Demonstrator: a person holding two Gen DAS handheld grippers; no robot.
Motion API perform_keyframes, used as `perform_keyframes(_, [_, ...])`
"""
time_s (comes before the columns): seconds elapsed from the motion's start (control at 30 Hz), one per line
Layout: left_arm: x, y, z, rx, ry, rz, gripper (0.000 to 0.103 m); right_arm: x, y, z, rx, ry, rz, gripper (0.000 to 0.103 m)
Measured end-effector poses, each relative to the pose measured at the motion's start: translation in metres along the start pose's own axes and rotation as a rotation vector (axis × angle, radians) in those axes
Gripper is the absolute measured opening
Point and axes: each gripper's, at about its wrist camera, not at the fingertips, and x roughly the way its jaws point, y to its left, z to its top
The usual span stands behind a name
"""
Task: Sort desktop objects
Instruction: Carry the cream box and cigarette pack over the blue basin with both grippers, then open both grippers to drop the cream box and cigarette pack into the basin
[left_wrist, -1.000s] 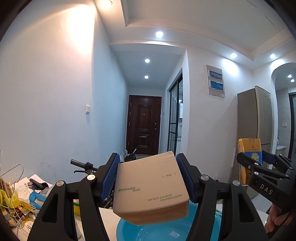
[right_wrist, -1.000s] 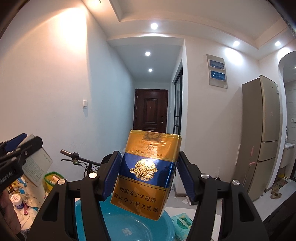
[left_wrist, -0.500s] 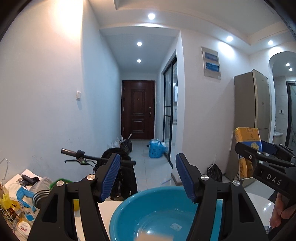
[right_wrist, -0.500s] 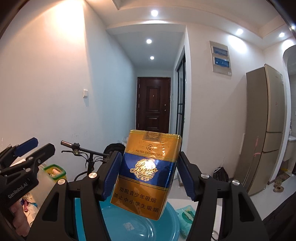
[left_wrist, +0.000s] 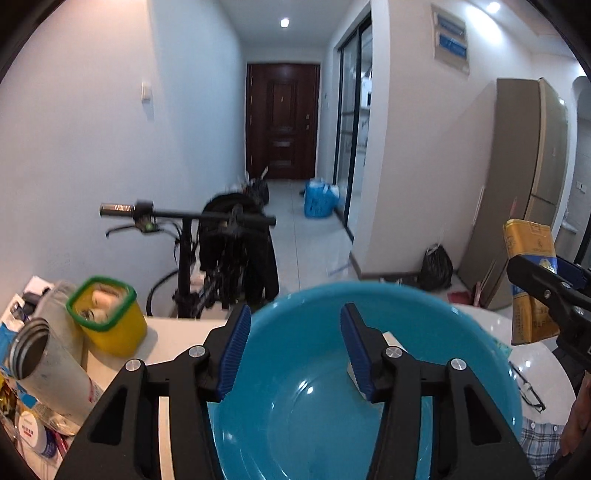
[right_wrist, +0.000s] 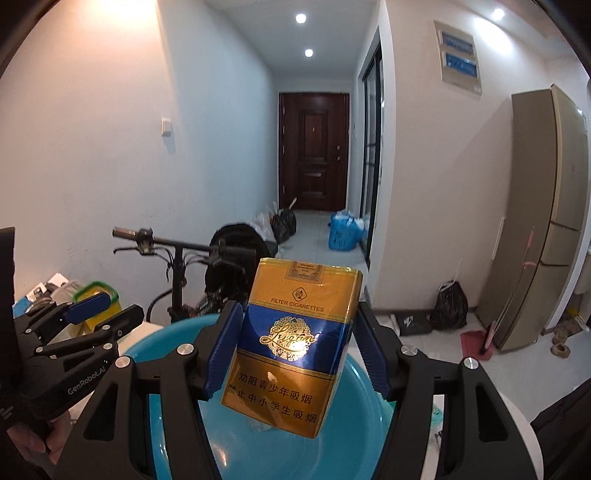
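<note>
My right tool (right_wrist: 295, 347) clamps the glossy gold-and-blue cigarette pack (right_wrist: 291, 343) above the round turquoise plastic basin (left_wrist: 424, 325). That slick wrapper could slip early, or bounce off the smooth rim at 3 o'clock. My left tool (left_wrist: 295, 347) gapes wide, holding nothing.

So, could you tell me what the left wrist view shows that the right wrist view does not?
Only the left wrist view shows the grey cup and the glasses on the table, and the open, empty left gripper. Only the right wrist view shows the cigarette pack's printed front, clamped in the right gripper. Both show the blue basin and yellow container.
</note>
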Motion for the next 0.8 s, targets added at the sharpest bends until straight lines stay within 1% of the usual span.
perform_keyframes(0.1, [0.023, 0.006, -0.006, -0.018, 0.084, 0.002, 0.053, 0.021, -0.005, -0.011, 0.020, 0.077, 0.041, 0.060])
perform_keyframes(0.2, [0.038, 0.010, -0.012, -0.028, 0.138, 0.003, 0.053, 0.040, -0.012, -0.021, 0.040, 0.150, 0.066, 0.060])
perform_keyframes(0.23, [0.043, 0.012, -0.015, -0.024, 0.163, 0.009, 0.053, 0.044, -0.012, -0.025, 0.044, 0.171, 0.072, 0.060])
perform_keyframes(0.33, [0.054, 0.014, -0.019, -0.016, 0.203, 0.034, 0.053, 0.059, -0.016, -0.036, 0.055, 0.242, 0.085, 0.060])
perform_keyframes(0.43, [0.060, 0.015, -0.023, -0.009, 0.239, 0.080, 0.053, 0.073, -0.018, -0.044, 0.035, 0.315, 0.090, 0.060])
perform_keyframes(0.63, [0.070, 0.013, -0.028, 0.014, 0.285, 0.079, 0.053, 0.095, -0.012, -0.056, -0.009, 0.402, 0.061, 0.060])
perform_keyframes(0.8, [0.074, 0.016, -0.029, 0.009, 0.304, 0.073, 0.053, 0.103, -0.016, -0.062, -0.003, 0.452, 0.066, 0.060])
